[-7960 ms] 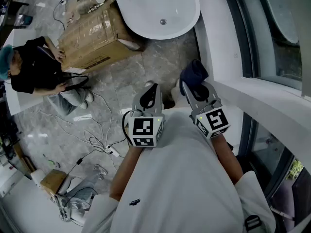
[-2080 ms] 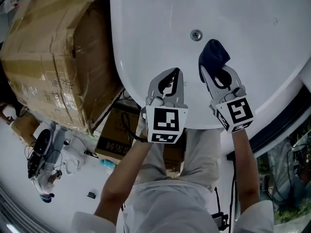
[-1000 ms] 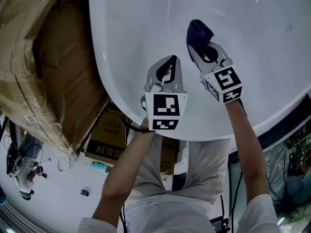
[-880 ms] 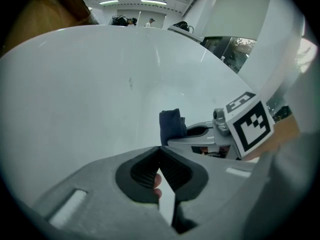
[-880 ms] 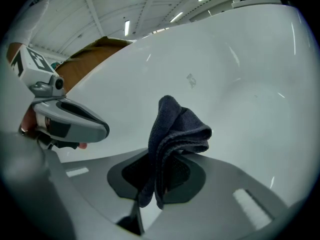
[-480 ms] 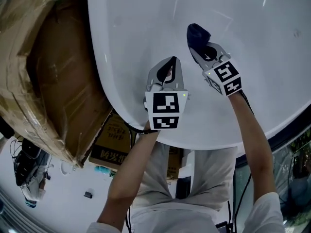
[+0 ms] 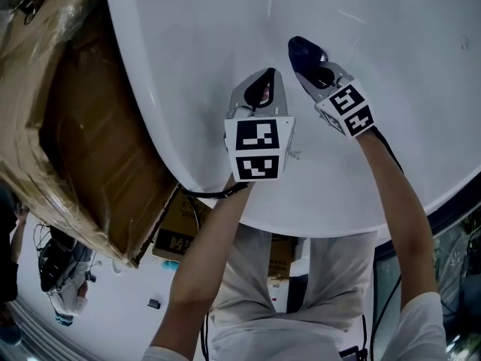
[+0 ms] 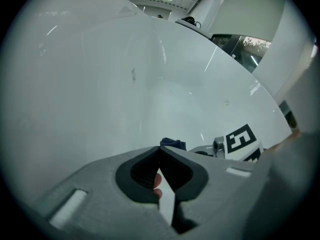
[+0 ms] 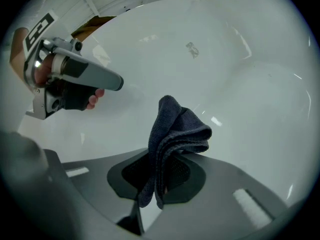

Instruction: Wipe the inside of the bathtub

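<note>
White tub [image 7: 210,36] interior fills most of the head view, glossy, no visible dirt or water; cardboard box [image 7: 83,119] sits outside its left rim. Right gripper [image 7: 310,68] is reached in over the near wall, jaws clamped on a folded dark blue cloth [image 7: 302,49]. In the right gripper view the cloth [image 9: 176,129] stands up out of the closed jaws as a bunched wad, with a tail hanging down between them. Can't tell whether the wad is on the enamel: looks just off it or barely touching. Left gripper [image 7: 263,89] hovers just beside the right one, jaws fully together and nothing in them; its own view shows only the person's fingertip [image 8: 156,183] behind the jaws. Step in hand, my read: start of the wipe on the near wall. To do it well, tip the right gripper so the cloth's broad fold meets the surface, not the jaw tips; hard plastic on enamel would likely skid or mark. Use light steady pressure and overlapping strokes from the wall down toward the tub floor. The grip bites only a small part of the cloth, so drag could pull it out; safer to pull strokes toward the body than push into the wad. Left gripper is idle, hold it clear of the stroke path.
</note>
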Demonstrator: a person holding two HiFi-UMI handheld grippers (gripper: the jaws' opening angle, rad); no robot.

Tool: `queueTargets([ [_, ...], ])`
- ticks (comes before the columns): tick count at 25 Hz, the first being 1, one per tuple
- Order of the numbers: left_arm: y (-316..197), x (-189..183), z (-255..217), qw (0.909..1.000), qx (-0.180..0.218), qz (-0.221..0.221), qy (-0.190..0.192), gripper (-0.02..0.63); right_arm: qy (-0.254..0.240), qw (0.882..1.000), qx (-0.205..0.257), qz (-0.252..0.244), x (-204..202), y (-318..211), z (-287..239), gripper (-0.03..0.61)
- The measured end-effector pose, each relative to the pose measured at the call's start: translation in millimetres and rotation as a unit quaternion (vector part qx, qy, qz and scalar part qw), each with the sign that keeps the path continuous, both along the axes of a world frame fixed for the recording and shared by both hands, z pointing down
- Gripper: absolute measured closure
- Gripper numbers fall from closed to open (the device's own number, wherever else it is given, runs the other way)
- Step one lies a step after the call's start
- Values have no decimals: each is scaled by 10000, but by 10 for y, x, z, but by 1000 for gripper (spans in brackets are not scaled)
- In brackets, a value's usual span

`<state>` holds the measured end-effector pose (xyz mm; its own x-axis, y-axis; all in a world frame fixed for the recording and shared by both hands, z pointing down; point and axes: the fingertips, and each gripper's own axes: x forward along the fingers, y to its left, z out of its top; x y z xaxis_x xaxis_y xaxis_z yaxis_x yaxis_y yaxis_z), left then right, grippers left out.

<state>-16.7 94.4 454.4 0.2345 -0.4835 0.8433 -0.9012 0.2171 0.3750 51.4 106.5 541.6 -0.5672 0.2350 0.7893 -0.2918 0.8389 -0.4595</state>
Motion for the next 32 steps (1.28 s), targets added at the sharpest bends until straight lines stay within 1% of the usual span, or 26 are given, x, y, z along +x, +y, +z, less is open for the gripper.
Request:
queueTargets([
  [2,-105,-25,60,9998,-12,196,3,614,9,10000,-4,62,7,-21,31,525],
  [6,-229,-30,241,9969,-195,764,22,614,-11,9999,-84,128,3,-20,87,525],
  [9,-380,-26,327,9937,-72,1120,-49,614,80,9999,-80,51,54,-26,169,525],
  [13,-503,16,441,9903,-27,1388,-17,614,174,9998,-31,-20,96,28,301,525],
  [15,-503,102,514,9867,-100,1619,56,614,222,9997,-41,-43,126,70,358,525],
  [18,-546,201,603,9802,-165,1971,51,614,247,9997,-24,-46,129,58,410,525],
  [21,-648,230,648,9776,-72,2105,27,614,250,9997,-15,-59,117,61,458,525],
  [26,-750,305,795,9735,9,2285,26,614,147,9996,-24,-244,100,114,533,524],
  [29,-810,292,886,9742,24,2257,2,614,168,9992,-16,-371,82,120,624,523],
  [32,-786,374,975,9749,-36,2226,94,614,292,9992,-57,-252,168,124,704,523],
])
